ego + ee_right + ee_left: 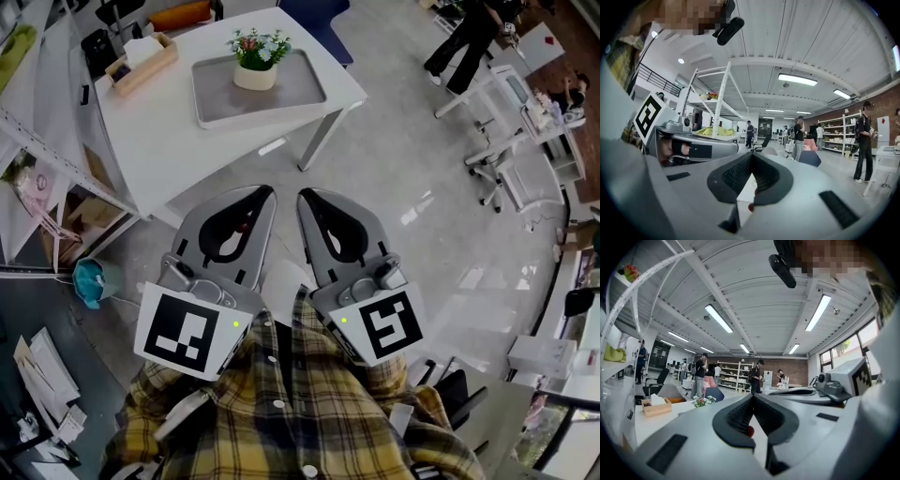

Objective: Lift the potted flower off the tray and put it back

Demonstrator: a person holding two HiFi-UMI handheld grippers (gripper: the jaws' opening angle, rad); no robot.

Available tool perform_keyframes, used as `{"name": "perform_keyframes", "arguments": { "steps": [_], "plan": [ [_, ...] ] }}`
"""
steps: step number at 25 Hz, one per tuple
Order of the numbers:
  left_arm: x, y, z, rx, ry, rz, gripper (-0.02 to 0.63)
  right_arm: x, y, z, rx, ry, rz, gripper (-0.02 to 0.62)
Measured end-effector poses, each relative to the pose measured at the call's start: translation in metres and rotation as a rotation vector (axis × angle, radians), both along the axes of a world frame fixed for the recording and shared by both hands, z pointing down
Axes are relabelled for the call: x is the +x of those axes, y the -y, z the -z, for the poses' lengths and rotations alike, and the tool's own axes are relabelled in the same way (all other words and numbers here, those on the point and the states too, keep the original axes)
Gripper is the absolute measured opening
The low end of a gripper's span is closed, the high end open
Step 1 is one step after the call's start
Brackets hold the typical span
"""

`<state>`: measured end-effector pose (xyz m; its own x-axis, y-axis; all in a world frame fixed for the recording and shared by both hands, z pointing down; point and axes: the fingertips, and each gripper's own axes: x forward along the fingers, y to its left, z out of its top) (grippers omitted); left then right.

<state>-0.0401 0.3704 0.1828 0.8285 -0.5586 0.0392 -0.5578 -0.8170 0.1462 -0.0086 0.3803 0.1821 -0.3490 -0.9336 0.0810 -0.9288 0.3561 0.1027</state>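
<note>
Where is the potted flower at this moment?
In the head view the potted flower stands at top centre, in the grey tray on the white table, right of the wooden tissue box.

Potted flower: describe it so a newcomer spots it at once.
Find the white table ahead in the head view; a grey tray lies on it. The potted flower stands on that tray: a cream pot with small pale and pink blooms, the only plant there, unlike the wooden box at the table's corner.
</note>
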Motion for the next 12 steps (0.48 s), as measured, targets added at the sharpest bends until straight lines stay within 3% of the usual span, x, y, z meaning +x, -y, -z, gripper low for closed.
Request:
{"name": "perform_keyframes", "arguments": {
  "steps": [8,12],
  "plan": [
    [-0.0032,-0.0046,-0.0037,-0.014,0.002,-0.008,0.008,-0.0027,-0.0070,-0.0078,-0.042,0.009,-0.017,-0.002],
    [-0.0021,-0.0014,-0.0065,-0.011,0.007,-0.004,0.008,-0.0004,-0.0038,-0.0083,-0.020,0.004,-0.016,-0.002]
  ]
}}
